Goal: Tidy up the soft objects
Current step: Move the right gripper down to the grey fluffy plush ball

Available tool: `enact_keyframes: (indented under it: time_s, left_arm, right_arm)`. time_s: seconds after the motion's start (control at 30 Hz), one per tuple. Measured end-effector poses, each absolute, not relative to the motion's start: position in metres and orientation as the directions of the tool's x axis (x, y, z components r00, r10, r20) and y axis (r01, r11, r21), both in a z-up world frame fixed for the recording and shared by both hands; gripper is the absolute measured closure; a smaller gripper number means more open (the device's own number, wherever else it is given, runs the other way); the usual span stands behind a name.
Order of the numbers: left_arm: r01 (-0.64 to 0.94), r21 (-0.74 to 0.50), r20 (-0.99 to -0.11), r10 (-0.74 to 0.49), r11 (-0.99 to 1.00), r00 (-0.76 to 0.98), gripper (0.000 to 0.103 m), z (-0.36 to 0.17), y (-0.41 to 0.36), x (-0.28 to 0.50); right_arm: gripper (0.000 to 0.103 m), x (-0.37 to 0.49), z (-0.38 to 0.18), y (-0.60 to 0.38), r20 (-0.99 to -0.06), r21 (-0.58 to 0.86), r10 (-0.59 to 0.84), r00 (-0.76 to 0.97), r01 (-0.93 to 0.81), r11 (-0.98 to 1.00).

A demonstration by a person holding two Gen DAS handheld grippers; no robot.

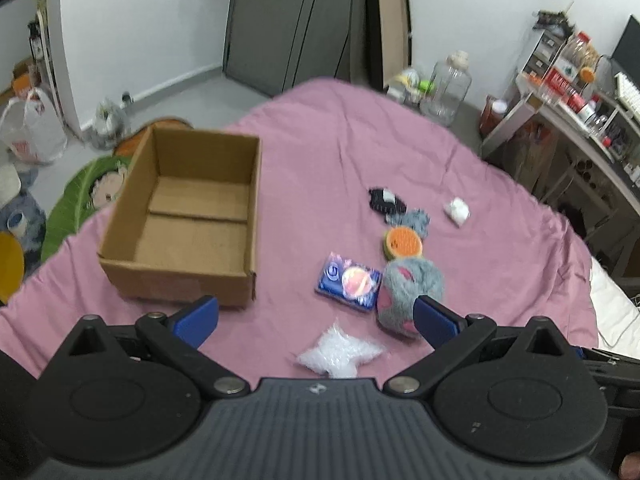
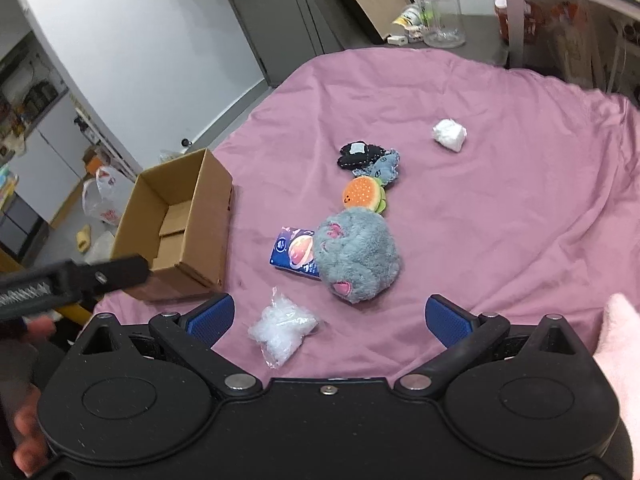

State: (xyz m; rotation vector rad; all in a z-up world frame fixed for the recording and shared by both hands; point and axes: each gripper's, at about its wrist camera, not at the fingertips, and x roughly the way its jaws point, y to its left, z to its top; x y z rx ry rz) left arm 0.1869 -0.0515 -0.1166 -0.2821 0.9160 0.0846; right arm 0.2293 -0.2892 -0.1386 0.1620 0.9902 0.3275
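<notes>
Nothing is packed yet: the cardboard box (image 1: 188, 216) is seen empty, the grey plush toy (image 2: 358, 254), tissue pack (image 1: 347, 281) and other soft things are left on the bed (image 1: 320, 152), and both the left tool (image 1: 316, 318) and right tool (image 2: 330, 316) are held spread wide with nothing grasped.

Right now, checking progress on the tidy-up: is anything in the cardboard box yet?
No, the cardboard box shows only its bare bottom flaps.

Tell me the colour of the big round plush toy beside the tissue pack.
Grey fur with pink patches; the plush toy shows best in the right wrist view.

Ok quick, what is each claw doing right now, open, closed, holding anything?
Left claw: open, holding nothing, above the pink bedspread.
Right claw: open, holding nothing, above the clear plastic bag.
</notes>
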Motion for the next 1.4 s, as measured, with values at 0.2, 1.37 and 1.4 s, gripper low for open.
enact_keyframes:
  time_s: [0.2, 1.37, 1.4]
  left_arm:
    - [-0.196, -0.207, -0.844, -0.074, 0.958, 0.531, 0.0, -0.137, -0.06, 0.208]
    - [-0.262, -0.216, -0.887, -0.077, 0.94, 0.455, 0.038, -0.212, -0.099, 0.293]
    - [-0.261, -0.226, -0.889, -0.089, 0.938, 0.449, 0.04, -0.214, -0.1, 0.294]
  right_arm:
    - [0.0, 0.243, -0.15, -0.304, -0.783, 0.342, 0.364, 0.504, -0.14, 0.929]
    - [0.024, 0.323, -0.228, -0.343, -0.772, 0.559, 0.462, 0.437, 0.12, 0.82]
    - [0.025, 0.326, -0.23, -0.343, -0.773, 0.561, 0.464, 0.433, 0.123, 0.819]
